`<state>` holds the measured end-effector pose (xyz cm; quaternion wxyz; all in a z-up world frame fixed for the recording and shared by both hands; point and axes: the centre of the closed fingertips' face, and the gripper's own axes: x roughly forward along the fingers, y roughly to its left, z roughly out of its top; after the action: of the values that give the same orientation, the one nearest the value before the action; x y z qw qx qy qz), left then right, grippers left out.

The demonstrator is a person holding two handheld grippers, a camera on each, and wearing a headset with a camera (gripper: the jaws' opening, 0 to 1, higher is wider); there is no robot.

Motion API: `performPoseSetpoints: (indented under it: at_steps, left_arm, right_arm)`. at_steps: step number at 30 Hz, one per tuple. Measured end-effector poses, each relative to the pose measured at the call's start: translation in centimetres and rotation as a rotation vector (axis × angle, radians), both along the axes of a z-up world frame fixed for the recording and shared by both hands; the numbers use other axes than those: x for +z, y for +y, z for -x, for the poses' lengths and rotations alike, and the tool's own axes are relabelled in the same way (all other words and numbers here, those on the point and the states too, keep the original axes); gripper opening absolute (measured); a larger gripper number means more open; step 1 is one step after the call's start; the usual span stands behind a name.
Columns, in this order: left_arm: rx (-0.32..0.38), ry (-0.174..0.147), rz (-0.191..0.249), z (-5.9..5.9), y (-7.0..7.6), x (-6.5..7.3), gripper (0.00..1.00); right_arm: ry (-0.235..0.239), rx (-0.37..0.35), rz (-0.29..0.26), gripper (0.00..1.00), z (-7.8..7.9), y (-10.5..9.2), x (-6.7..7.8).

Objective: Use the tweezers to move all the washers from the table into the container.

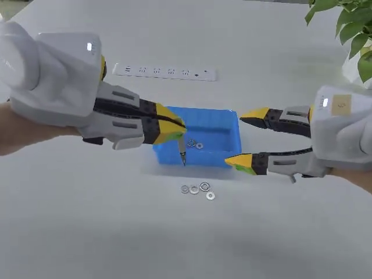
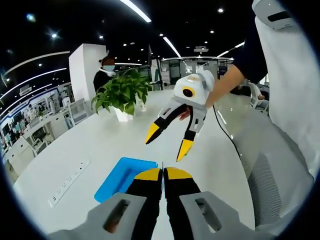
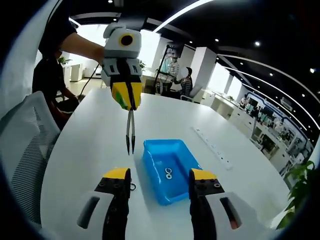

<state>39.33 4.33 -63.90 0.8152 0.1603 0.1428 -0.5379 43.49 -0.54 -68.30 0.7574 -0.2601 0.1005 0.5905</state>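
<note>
My left gripper (image 1: 178, 131) is shut on metal tweezers (image 1: 182, 150), which point down over the near left part of the blue container (image 1: 200, 111). Two washers (image 1: 195, 143) lie inside it. Several washers (image 1: 197, 189) sit on the table just in front of the container. At the container's right side my right gripper (image 1: 235, 139) stands open, holding nothing. In the right gripper view the tweezers (image 3: 130, 132) hang from the left gripper (image 3: 127, 104) beside the container (image 3: 150, 165), with washers (image 3: 168, 173) inside. In the left gripper view the right gripper (image 2: 167, 143) hovers open beyond my shut jaws.
A white power strip (image 1: 164, 72) lies on the table behind the container. A potted plant (image 1: 351, 29) stands at the far right corner. People (image 3: 182, 80) are in the office beyond the table, and a grey chair (image 3: 27, 150) is at its side.
</note>
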Motion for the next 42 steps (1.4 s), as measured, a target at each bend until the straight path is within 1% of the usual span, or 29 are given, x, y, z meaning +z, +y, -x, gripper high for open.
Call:
performPoseSetpoints:
  at_steps: [1, 3, 5, 6, 7, 9, 11, 12, 14, 17, 19, 20, 22, 24, 26, 28, 29, 31, 32, 37, 42]
  left_arm:
    - [0.000, -0.002, -0.001, 0.2, 0.0, -0.1, 0.05]
    - [0.012, 0.023, 0.011, 0.6, 0.0, -0.5, 0.05]
    - [0.023, 0.041, 0.024, 0.9, 0.1, -0.7, 0.05]
    - [0.023, 0.040, 0.021, 1.0, 0.1, -0.9, 0.05]
    - [0.022, 0.035, 0.008, 1.2, 0.3, -1.2, 0.05]
    - [0.016, 0.043, -0.007, 1.4, 0.5, -1.8, 0.05]
    - [0.016, 0.043, -0.011, 1.4, 0.7, -2.2, 0.05]
    - [0.015, 0.042, -0.014, 1.4, 0.8, -2.5, 0.05]
    - [0.018, 0.036, -0.014, 1.4, 0.9, -2.7, 0.05]
    - [0.016, 0.039, -0.011, 1.5, 0.8, -3.1, 0.05]
    - [0.009, 0.047, -0.014, 1.6, 0.7, -3.4, 0.05]
    - [0.006, 0.042, -0.018, 1.6, 0.6, -3.6, 0.05]
    - [0.005, 0.049, -0.017, 1.6, 0.5, -3.8, 0.05]
    - [0.005, 0.040, -0.019, 1.5, 0.3, -3.9, 0.05]
    - [0.006, 0.047, -0.011, 1.4, 0.1, -4.0, 0.05]
    - [0.004, 0.045, -0.006, 1.2, 0.0, -4.0, 0.05]
    - [0.000, 0.047, -0.008, 1.1, -0.1, -4.2, 0.05]
    - [-0.008, 0.039, -0.014, 1.1, -0.2, -4.3, 0.05]
    - [-0.007, 0.043, -0.012, 1.0, -0.2, -4.4, 0.05]
    - [-0.009, 0.032, -0.017, 0.6, -0.4, -4.7, 0.05]
    - [-0.012, 0.031, -0.023, 0.2, -0.6, -5.1, 0.05]
  right_arm:
    - [0.007, -0.005, -0.001, 0.47, 0.1, -0.1, -0.1]
    - [0.025, -0.018, -0.007, 0.47, 0.3, -0.6, -0.2]
    - [0.043, -0.035, -0.022, 0.47, 0.4, -0.9, -0.3]
    - [0.048, -0.036, -0.024, 0.46, 0.5, -1.0, -0.3]
    - [0.047, -0.037, -0.022, 0.46, 0.6, -1.2, -0.4]
    - [0.055, -0.042, -0.019, 0.45, 0.7, -1.5, -0.6]
    - [0.078, -0.055, -0.027, 0.45, 0.8, -1.7, -0.8]
    - [0.094, -0.056, -0.039, 0.45, 1.0, -1.7, -0.7]
    - [0.087, -0.050, -0.031, 0.45, 1.4, -1.8, -0.9]
    - [0.099, -0.035, -0.024, 0.45, 1.9, -1.9, -1.1]
    - [0.095, -0.016, 0.006, 0.45, 2.4, -2.0, -1.8]
    - [0.097, -0.010, 0.012, 0.45, 2.6, -2.1, -2.0]
    - [0.114, -0.006, 0.018, 0.45, 3.0, -2.2, -2.5]
    - [0.124, -0.004, 0.019, 0.44, 3.3, -2.3, -2.7]
    - [0.134, -0.007, 0.019, 0.44, 3.5, -2.3, -3.0]
    - [0.149, -0.009, 0.017, 0.44, 3.7, -2.3, -3.2]
    - [0.149, -0.011, 0.017, 0.44, 3.8, -2.4, -3.3]
    - [0.146, -0.012, 0.018, 0.44, 3.8, -2.4, -3.5]
    - [0.147, -0.013, 0.019, 0.44, 3.8, -2.5, -3.5]
    - [0.163, -0.025, 0.015, 0.43, 3.8, -2.8, -3.9]
    - [0.176, -0.035, 0.017, 0.43, 3.8, -3.0, -4.3]
